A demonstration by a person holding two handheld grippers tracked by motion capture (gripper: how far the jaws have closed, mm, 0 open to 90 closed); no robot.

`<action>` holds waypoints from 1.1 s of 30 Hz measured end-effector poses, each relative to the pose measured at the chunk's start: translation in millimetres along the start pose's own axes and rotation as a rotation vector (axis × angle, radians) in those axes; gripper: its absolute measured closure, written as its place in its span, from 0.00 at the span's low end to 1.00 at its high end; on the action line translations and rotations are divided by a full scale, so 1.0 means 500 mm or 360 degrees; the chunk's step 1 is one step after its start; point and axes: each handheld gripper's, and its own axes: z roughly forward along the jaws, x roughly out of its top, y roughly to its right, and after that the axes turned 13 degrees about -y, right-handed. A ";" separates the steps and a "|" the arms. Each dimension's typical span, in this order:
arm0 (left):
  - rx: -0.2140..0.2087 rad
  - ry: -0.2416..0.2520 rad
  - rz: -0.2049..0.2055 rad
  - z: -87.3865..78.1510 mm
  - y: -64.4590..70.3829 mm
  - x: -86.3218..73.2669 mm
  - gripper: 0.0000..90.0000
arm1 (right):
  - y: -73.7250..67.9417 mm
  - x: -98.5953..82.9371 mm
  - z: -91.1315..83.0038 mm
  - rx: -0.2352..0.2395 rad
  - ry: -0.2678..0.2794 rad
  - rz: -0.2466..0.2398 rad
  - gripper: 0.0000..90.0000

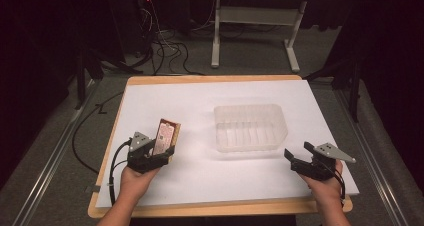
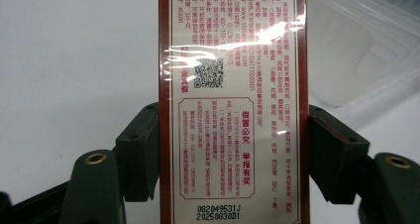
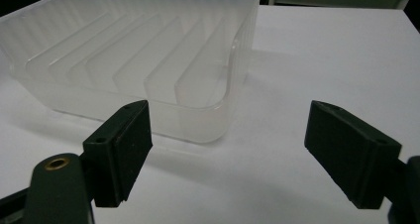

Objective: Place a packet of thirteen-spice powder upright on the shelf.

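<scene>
Nearest to us, at the near edge of the white table (image 1: 200, 176), our two hands come in from below. Our left hand (image 1: 131, 178) carries the left gripper (image 1: 155, 153), whose jaws are pressed against both long edges of a flat red-bordered packet (image 1: 165, 136) — a firm side grip low on the packet, so the printed face stays free and the upper end can lead the way down into something. The packet stands tilted, its top leaning away from us and a little to the right, lifted off the table as far as we can judge. In the left gripper view the packet (image 2: 233, 110) fills the space between the jaws, its shiny wrapper catching the light.

Our right hand (image 1: 327, 186) holds the right gripper (image 1: 300, 161) low near the right edge, jaws spread wide with nothing between them, aimed left and forward at the tray. We take it to be standing ready to steady that tray.

Farther out, at mid-table, sits the clear plastic tray (image 1: 250, 127) with ribbed dividers — empty, and apart from both grippers. The right gripper view shows its near corner (image 3: 218, 120) just beyond the open jaws.
</scene>
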 end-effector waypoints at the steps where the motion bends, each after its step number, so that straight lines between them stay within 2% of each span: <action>1: 0.0000 0.0000 0.0000 0.000 0.000 0.000 0.36 | -0.001 0.001 -0.002 0.0004 0.0012 -0.0004 0.22; 2: -0.0004 0.0040 0.0032 -0.004 0.016 0.002 0.36 | -0.003 0.001 -0.005 0.0006 0.0023 -0.0012 0.22; 8: -0.0042 0.0125 0.0102 -0.011 0.053 0.004 0.36 | -0.019 0.010 -0.020 0.0017 0.0095 -0.0082 0.25; 16: -0.0079 0.0143 0.0180 -0.006 0.090 0.006 0.36 | -0.044 0.023 -0.028 0.0072 0.0141 -0.0129 0.25; 18: -0.0077 0.0155 0.0213 -0.005 0.106 0.008 0.36 | -0.058 0.028 -0.030 0.0100 0.0151 -0.0148 0.25; 22: -0.0116 0.0182 0.0240 0.003 0.132 0.012 0.36 | -0.083 0.037 -0.028 0.0139 0.0155 -0.0167 0.24; 26: -0.0142 0.0180 0.0276 0.011 0.152 0.016 0.36 | -0.114 0.050 -0.013 0.0170 0.0115 -0.0182 0.22; 27: -0.0146 0.0178 0.0289 0.013 0.159 0.016 0.36 | -0.114 0.050 -0.013 0.0170 0.0115 -0.0182 0.22; 28: -0.0156 0.0181 0.0306 0.020 0.172 0.018 0.36 | -0.130 0.058 -0.008 0.0194 0.0118 -0.0197 0.22; 32: -0.0178 0.0172 0.0335 0.030 0.189 0.021 0.36 | -0.160 0.072 0.000 0.0253 0.0118 -0.0200 0.20; 33: -0.0184 0.0166 0.0347 0.034 0.195 0.021 0.36 | -0.160 0.072 0.000 0.0253 0.0118 -0.0200 0.20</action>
